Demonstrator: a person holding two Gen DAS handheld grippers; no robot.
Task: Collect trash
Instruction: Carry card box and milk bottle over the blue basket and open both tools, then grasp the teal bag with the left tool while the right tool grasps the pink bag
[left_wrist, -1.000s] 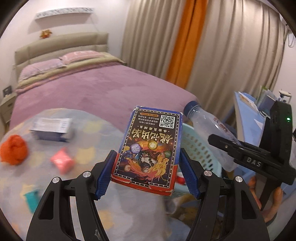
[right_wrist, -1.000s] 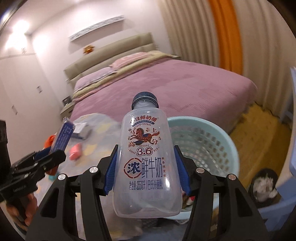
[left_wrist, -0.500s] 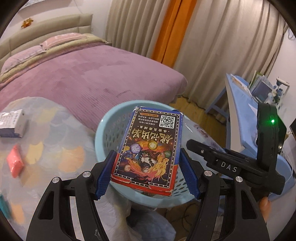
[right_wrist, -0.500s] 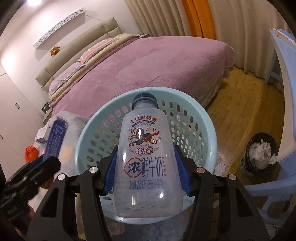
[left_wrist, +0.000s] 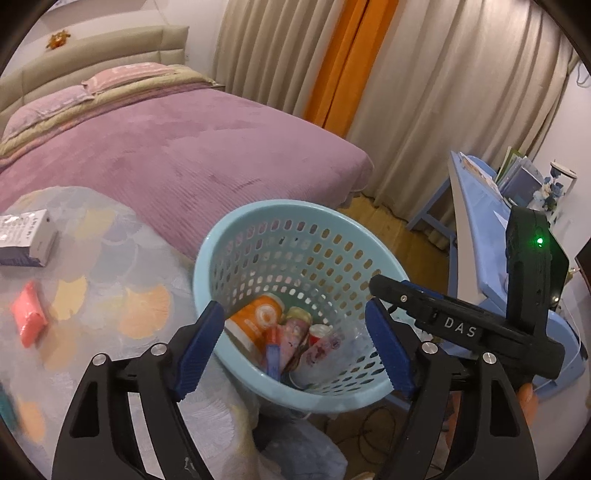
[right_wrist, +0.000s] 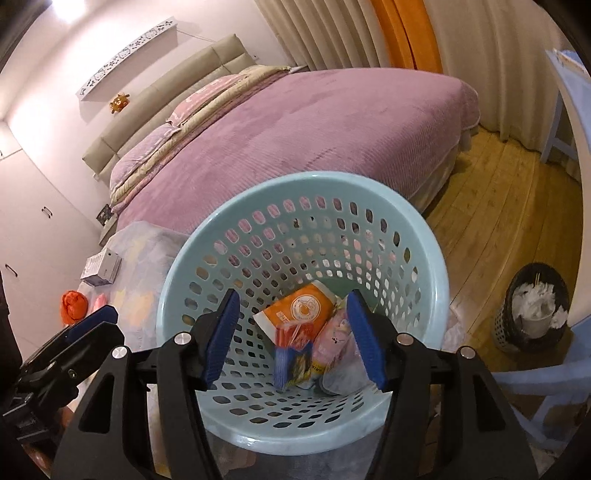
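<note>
A light blue perforated basket stands beside the table, with an orange packet, the blue card box, the clear milk bottle and other wrappers inside. My left gripper is open and empty above the basket's near rim. My right gripper is open and empty over the basket's mouth; it also shows in the left wrist view. On the table remain a white box, a pink packet and an orange crumpled thing.
The table has a pastel patterned cloth. A purple bed lies behind. A blue desk stands at the right. A black bin with white paper sits on the wooden floor.
Both grippers have opened over the basket. The card box has left my left gripper and the milk bottle my right; both now lie in the basket.
</note>
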